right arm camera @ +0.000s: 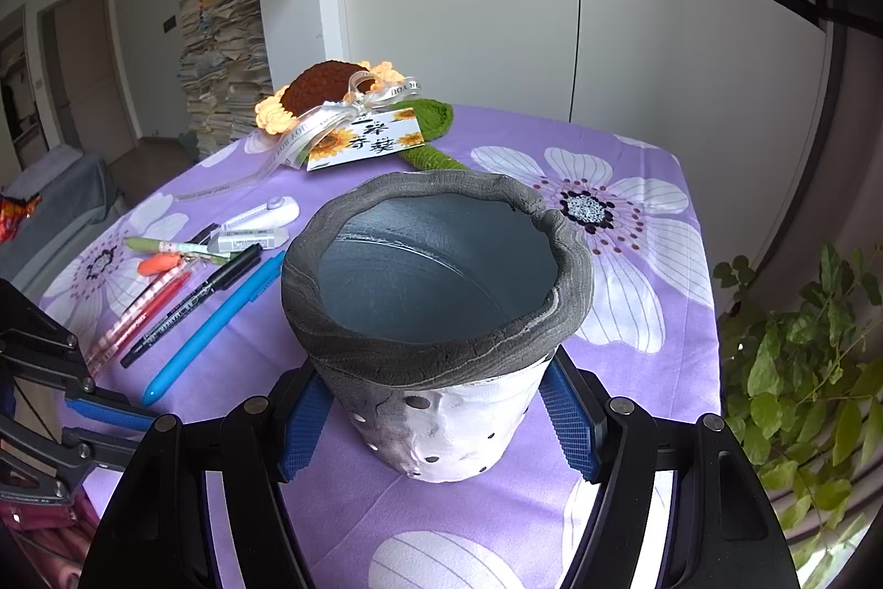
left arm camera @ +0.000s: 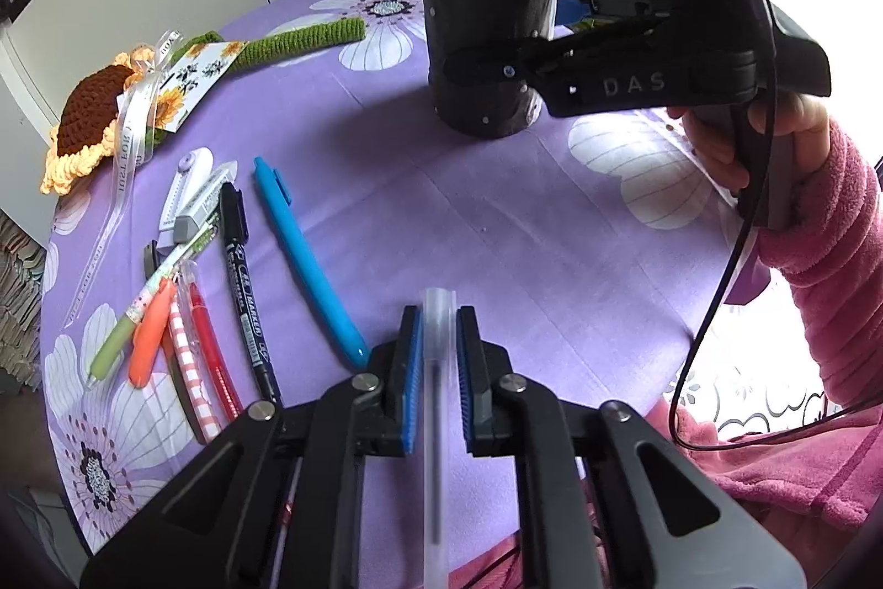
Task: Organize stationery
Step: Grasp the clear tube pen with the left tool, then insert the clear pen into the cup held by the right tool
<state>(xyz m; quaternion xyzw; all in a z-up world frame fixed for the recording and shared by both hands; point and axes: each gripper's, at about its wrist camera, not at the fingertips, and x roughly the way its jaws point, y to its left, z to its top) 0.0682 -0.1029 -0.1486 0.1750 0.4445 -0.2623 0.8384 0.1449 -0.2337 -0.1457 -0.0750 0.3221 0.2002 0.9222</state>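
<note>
Left wrist view shows the left gripper (left arm camera: 439, 368) clamped on a translucent pen (left arm camera: 436, 423), its blue pads pressed to either side of the frosted barrel, which points toward the pen holder (left arm camera: 485, 42) and hangs above the purple flowered tablecloth (left arm camera: 496, 224). "DAS" reads in pale letters on the body of the right gripper (right arm camera: 439, 415), whose fingers (left arm camera: 480, 67) lie against the holder's dark, dotted wall; in the right wrist view its blue pads sit at both sides of the holder's base, though whether they truly press it I cannot tell. That same view looks down into the holder: a grey crumpled rim, a smooth grey inside, and no contents that can be seen. Left of the holder lie the loose pens in a row: a blue pen (left arm camera: 309, 258) nearest it, then a black marker (left arm camera: 245, 285) printed "MARKER", a red pen (left arm camera: 212, 351), a red-striped pen (left arm camera: 187, 368), an orange pen (left arm camera: 152, 340) and a green pen (left arm camera: 118, 340). A white correction tape (left arm camera: 185, 186) and a grey eraser (left arm camera: 190, 224) lie at the far end of the row. Beyond the holder's left side rests a crocheted sunflower (right arm camera: 325, 92) with a green stem (left arm camera: 298, 40), tied with a ribbon (right arm camera: 331, 120) reading "FOR YOU" and a card (right arm camera: 367, 139) bearing Chinese characters and printed sunflowers.
</note>
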